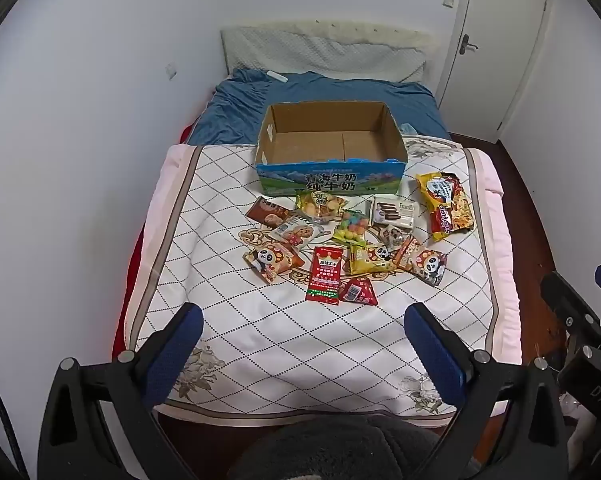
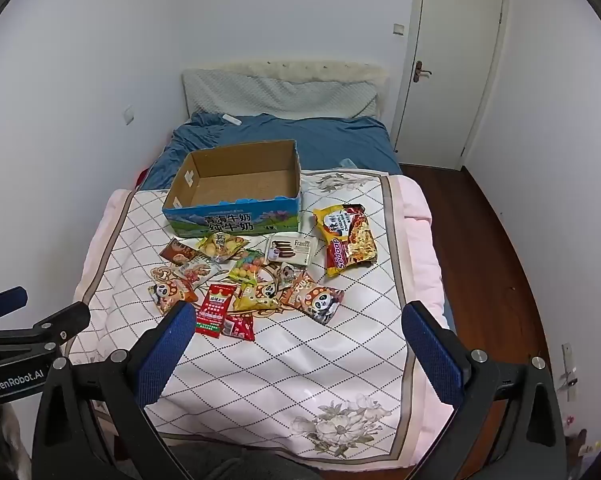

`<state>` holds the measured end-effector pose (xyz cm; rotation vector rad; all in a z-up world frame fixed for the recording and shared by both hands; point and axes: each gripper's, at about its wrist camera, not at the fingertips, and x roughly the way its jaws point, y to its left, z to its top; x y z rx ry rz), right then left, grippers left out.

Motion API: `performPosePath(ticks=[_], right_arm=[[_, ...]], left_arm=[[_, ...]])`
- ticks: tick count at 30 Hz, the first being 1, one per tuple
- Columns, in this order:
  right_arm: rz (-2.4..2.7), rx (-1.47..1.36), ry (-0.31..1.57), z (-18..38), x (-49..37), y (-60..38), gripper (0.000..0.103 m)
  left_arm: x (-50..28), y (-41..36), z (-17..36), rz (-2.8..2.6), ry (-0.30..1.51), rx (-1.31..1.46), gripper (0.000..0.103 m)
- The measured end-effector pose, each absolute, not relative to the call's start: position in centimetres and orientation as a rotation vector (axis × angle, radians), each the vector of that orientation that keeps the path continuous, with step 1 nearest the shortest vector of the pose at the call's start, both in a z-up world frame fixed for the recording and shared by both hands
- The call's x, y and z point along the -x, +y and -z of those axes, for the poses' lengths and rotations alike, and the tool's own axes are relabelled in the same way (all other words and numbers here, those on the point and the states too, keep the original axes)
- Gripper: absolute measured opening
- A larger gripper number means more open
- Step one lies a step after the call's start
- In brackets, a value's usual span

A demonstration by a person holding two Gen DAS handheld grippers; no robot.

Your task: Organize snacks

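Left tongs [image 1: 300, 332]: spread wide and empty, hovering over the near end of the bed, well short of the snacks.
Right tongs [image 2: 296, 330]: also spread wide with nothing between the pads; the left finger overlaps the nearest packets in view, though contact cannot be judged.
Snacks: loose packets clustered ahead of both tongs on the quilt [image 1: 260, 340], the red sachet [image 1: 323, 276] nearest and the noodle pack [image 2: 348, 236] apart, ahead and to the right.
Box [image 1: 328, 178]: open cardboard carton beyond the cluster, empty, touching or nearly touching the farthest packets.
Risk, overlap: packets lie on one another, so a pinch may lift two or drag a neighbour.
Risk, soft base: the quilt gives, so pads could snag fabric with the thin sachet.
Risk, box wall: the near wall stands up; a low carry could knock a packet loose.
Edges: quilt drops to the floor [image 2: 492, 216] right of the noodle pack.
Open room: bare quilt between tongs and cluster; wall close on the left.
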<state>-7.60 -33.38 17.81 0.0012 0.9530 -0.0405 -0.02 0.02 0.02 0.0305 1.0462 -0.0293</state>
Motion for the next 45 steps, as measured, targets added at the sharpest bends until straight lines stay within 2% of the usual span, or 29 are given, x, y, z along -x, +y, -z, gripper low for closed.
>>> performPosePath(ticks=[45], right_arm=[[0.037, -0.016, 0.952, -18.2, 7.9, -33.3, 0.103]], left_arm=[[0.5, -1.3, -1.3, 0.044, 1.028, -0.035, 0.103]])
